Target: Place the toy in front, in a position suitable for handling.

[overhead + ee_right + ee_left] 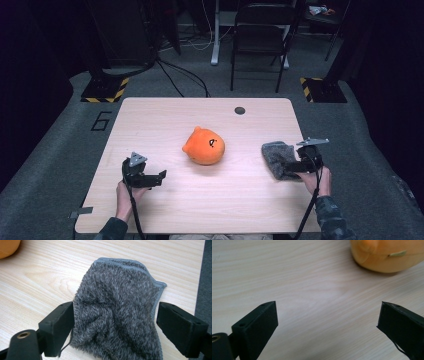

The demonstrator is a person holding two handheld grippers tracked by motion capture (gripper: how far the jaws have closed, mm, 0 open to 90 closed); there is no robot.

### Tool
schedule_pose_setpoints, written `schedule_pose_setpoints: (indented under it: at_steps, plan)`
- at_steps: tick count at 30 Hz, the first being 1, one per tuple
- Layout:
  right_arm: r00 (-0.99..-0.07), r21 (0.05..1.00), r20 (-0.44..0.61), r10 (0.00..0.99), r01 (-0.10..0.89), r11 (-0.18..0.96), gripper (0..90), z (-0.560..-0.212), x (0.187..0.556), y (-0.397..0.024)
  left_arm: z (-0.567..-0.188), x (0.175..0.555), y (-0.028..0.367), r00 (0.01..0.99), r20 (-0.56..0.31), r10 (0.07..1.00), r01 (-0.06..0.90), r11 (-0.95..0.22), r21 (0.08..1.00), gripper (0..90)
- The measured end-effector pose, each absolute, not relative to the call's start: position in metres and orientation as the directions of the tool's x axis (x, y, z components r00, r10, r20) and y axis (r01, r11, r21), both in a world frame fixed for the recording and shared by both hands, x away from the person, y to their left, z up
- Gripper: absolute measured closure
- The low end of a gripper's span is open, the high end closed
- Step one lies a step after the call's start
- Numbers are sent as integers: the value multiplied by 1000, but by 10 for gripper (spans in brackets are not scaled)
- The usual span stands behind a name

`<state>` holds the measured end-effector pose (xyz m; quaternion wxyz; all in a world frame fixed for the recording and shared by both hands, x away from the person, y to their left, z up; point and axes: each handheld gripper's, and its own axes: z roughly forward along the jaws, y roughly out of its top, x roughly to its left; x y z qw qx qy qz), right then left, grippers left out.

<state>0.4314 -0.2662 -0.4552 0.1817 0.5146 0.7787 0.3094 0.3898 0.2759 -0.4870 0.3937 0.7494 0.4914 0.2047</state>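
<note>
From above, my right gripper [295, 165] sat over the grey cloth [278, 159] at the table's [165, 120] right edge. Left gripper [325, 322] hung released, empty, near the orange plush [387, 255]. Right jaws stood released astride the cloth [117, 312]; I judged a deeper bite wiser.

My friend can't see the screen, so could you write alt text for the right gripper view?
A fuzzy grey cloth lies on a pale wooden table between the open right tongs, whose black jaws stand on either side of it. An orange plush toy peeks in at the top left corner.
</note>
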Motion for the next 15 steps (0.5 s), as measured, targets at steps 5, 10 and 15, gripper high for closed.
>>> schedule_pose_setpoints:
  at_steps: [5, 10, 15]
  plan:
    - [-411, 667, 29, 911, 687, 289, 141, -452, 427, -263, -478, 403, 255, 480, -76, 874, 547, -231, 805, 46]
    - [-437, 671, 24, 899, 674, 310, 142, -452, 421, -258, -471, 420, 235, 517, -100, 850, 540, -234, 809, 50]
    - [-443, 658, 11, 896, 678, 327, 143, -455, 420, -256, -467, 438, 217, 541, -109, 834, 526, -234, 818, 57]
